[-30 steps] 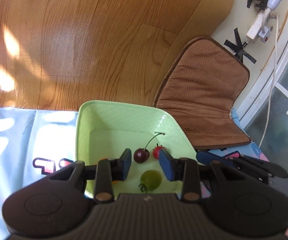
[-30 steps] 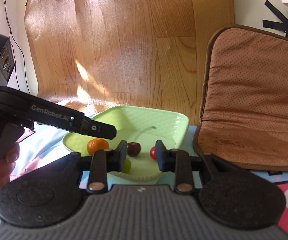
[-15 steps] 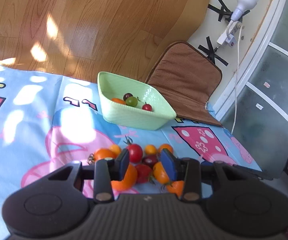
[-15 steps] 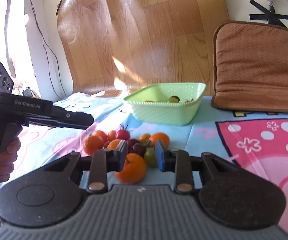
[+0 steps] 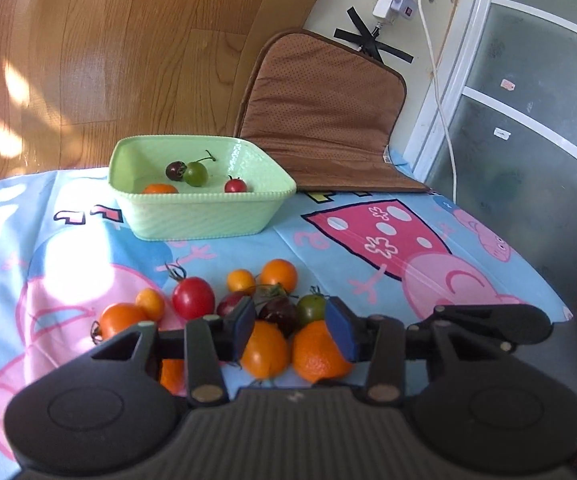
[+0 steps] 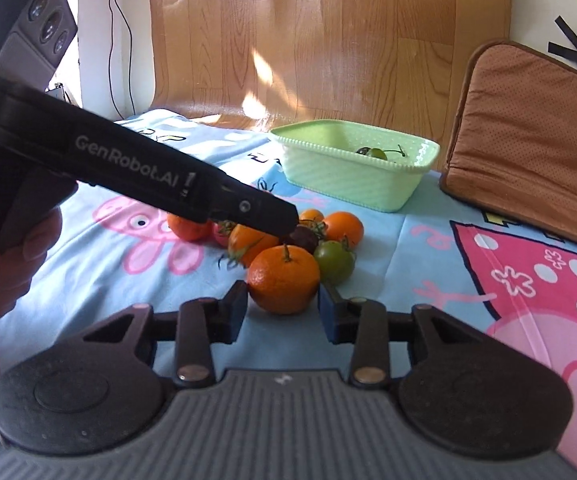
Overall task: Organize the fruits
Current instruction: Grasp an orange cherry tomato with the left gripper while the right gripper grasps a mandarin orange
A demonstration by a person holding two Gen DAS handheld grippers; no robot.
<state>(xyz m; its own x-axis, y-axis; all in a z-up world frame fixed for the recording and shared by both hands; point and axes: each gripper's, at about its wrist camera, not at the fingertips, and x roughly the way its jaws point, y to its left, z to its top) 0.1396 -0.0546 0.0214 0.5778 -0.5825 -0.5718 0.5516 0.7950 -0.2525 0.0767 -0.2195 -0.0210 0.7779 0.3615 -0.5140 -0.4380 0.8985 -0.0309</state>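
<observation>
A pile of small fruits lies on the blue cartoon cloth: oranges, red, dark and green tomatoes. A light green basket [image 5: 208, 216] beyond holds a dark cherry, a green tomato [image 5: 196, 174], a red one and an orange one. My left gripper [image 5: 291, 330] is open just above the pile, over a dark tomato [image 5: 278, 312] and two orange fruits. My right gripper [image 6: 282, 312] is open, its jaws on either side of a mandarin [image 6: 283, 278], apart from it. The left gripper's body [image 6: 148, 176] crosses the right wrist view over the pile. The basket also shows there [image 6: 352, 176].
A brown cushion [image 5: 324, 116] leans against the wall behind the basket, also seen in the right wrist view [image 6: 528, 136]. A power strip and white cable [image 5: 436, 80] hang by a glass door at the right. Wooden floor lies beyond the cloth's far edge.
Both grippers pulled back from over the basket to the fruit pile and came down close to it. The right gripper now brackets the mandarin. Both stayed open.
</observation>
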